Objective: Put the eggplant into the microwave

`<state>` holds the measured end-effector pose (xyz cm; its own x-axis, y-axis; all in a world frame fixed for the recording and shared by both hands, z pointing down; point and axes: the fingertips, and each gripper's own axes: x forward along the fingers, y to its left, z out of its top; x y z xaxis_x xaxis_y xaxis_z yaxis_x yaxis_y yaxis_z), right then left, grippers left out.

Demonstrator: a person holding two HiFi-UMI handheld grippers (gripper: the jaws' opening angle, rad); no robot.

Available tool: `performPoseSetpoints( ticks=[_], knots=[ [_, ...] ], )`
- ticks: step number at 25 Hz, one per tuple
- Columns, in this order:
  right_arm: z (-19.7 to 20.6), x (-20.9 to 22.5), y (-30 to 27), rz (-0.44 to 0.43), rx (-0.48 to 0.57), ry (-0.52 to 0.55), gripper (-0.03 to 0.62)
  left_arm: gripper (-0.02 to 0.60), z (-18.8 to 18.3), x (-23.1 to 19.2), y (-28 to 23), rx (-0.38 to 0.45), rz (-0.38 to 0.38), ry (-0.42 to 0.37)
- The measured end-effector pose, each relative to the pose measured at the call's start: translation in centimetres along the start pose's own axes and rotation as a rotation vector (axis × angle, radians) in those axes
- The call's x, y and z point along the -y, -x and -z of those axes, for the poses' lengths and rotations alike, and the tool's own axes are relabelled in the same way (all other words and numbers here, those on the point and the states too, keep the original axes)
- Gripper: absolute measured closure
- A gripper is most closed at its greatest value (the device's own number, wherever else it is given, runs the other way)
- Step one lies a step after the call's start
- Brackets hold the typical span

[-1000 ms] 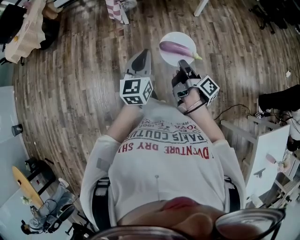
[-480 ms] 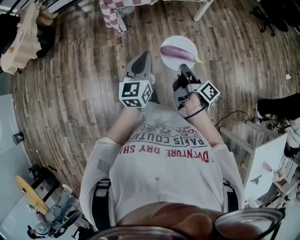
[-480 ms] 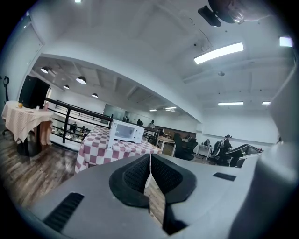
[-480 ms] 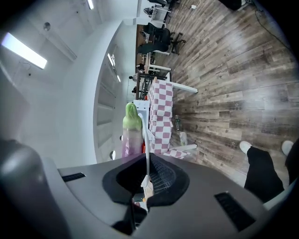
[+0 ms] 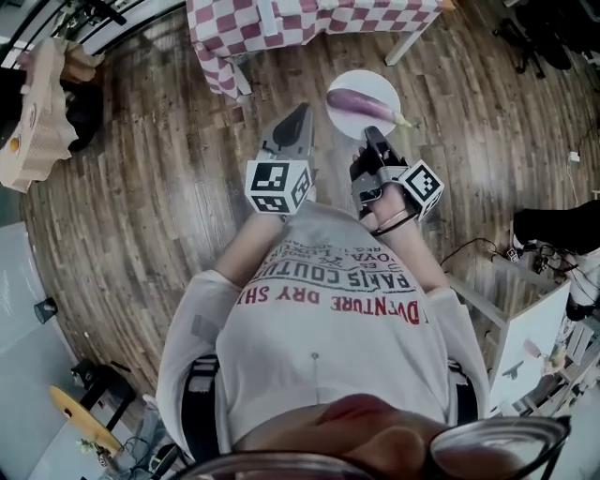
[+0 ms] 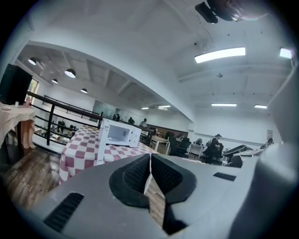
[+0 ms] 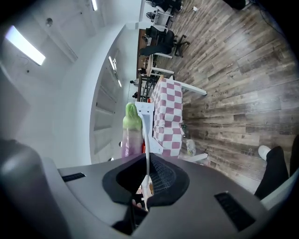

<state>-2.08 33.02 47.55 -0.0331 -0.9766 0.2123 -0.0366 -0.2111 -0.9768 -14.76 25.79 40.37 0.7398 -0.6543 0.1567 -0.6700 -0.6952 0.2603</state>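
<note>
Wood-plank flooring (image 5: pixel 141 187) fills the head view, and at its top runs the near edge of a bench draped in a red-and-white checked cloth (image 5: pixel 309 23). In the left gripper view a boxy white microwave (image 6: pixel 119 134) stands on that bench, by the cloth's near edge. You hold a round white plate (image 5: pixel 361 80) over the floor, just short of the bench's near edge and toward its right corner. The long purple eggplant with a green stem (image 5: pixel 361 103) lies across the plate. Your right gripper (image 5: pixel 373 139) is clamped on the plate's near rim — the rim shows edge-on between its jaws. Your left gripper (image 5: pixel 298 114) hangs beside the plate, apart from it, jaws pressed together on nothing.
</note>
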Motion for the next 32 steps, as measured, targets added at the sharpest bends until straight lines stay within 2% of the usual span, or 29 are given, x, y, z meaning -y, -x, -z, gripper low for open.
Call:
performPoseSetpoints(
  ticks=[6, 12, 16, 21, 32],
  knots=[
    [-1.4, -1.2, -6.9, 0.011, 0.014, 0.013, 0.563, 0.551, -1.5, -4.7, -5.3, -0.018, 0.012, 0.004],
    [-3.4, -0.4, -12.2, 0.046, -0.001, 0.010, 0.563, 0.551, -1.6, -7.2, -9.4, -0.035, 0.014, 0.017],
    [-5.2, 0.3, -15.9, 0.065, -0.042, -0.002, 0.563, 0.551, -1.4, -9.1, -12.4, -0.042, -0.036, 0.029],
    [-8.6, -0.1, -21.8, 0.065, -0.133, 0.007, 0.563, 0.551, -2.3, -10.1, -17.5, -0.030, -0.128, -0.002],
    [-20.2, -3.6, -33.5, 0.045, -0.290, 0.078, 0.563, 0.551, -5.4, -10.6, -30.8, 0.044, -0.300, 0.061]
  ],
)
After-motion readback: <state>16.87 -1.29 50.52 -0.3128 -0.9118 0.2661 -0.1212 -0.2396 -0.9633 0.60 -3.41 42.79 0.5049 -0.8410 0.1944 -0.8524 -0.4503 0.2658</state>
